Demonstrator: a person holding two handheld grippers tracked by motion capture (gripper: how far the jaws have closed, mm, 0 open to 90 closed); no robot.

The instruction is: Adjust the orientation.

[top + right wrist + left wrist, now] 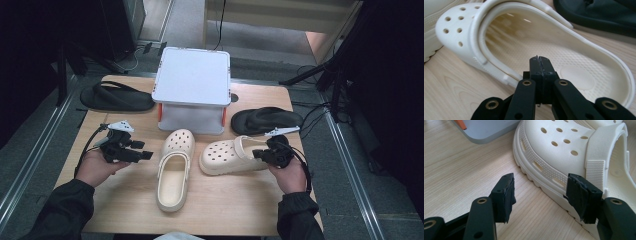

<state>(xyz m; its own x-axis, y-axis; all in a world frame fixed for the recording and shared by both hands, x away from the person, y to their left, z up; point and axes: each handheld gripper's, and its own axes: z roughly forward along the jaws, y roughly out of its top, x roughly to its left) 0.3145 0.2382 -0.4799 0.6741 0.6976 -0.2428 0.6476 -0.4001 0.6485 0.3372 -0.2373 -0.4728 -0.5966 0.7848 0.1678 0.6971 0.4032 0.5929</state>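
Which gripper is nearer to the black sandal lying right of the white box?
Right. The right gripper sits just in front of that black sandal, at a cream clog's heel; the left gripper is across the table, beyond both clogs.

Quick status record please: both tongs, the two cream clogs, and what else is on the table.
left tongs: open, beside the upright clog, holding nothing
right tongs: shut, at the heel of the tipped clog; grip on it unclear
black sandals: one at far left, one at far right
white stand: behind the clogs
table: light wood
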